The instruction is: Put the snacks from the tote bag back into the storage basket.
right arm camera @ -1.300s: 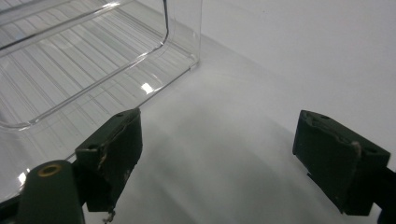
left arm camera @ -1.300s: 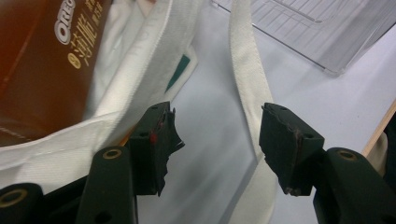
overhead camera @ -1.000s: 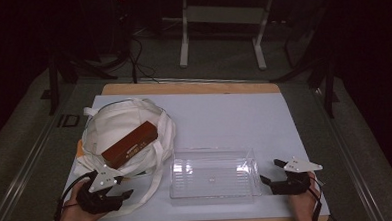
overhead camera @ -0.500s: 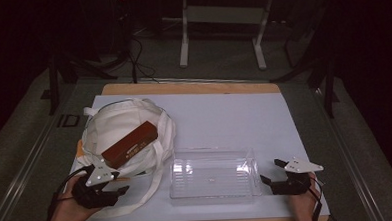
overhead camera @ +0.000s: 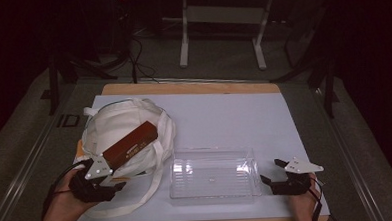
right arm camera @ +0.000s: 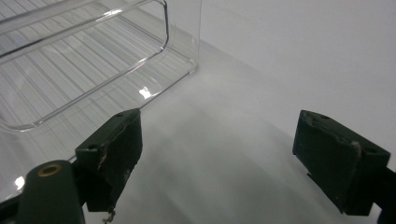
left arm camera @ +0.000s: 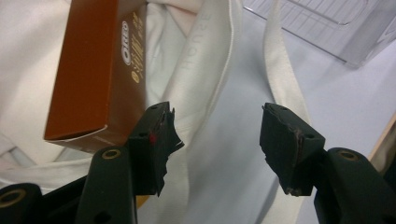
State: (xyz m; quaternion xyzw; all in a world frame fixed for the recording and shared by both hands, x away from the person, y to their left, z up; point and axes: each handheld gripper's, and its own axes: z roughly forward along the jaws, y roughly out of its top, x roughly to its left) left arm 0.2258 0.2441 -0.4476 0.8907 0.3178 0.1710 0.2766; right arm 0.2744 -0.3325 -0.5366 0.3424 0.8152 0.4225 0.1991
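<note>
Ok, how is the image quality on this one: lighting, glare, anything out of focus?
High view: the white table cover is lit, the room behind is very dark, and the clear tray is hard to outline. Left gripper view: the brown box is readable, but the nearest parts of the left gripper are soft. Right gripper view: glints on the tray's rim, and a soft shadow ahead of the right gripper.

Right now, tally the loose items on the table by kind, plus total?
White cloth tote bag: 1
Brown cardboard box, lying on the bag: 1
Clear plastic rectangular tray: 1
Total: 3
</note>
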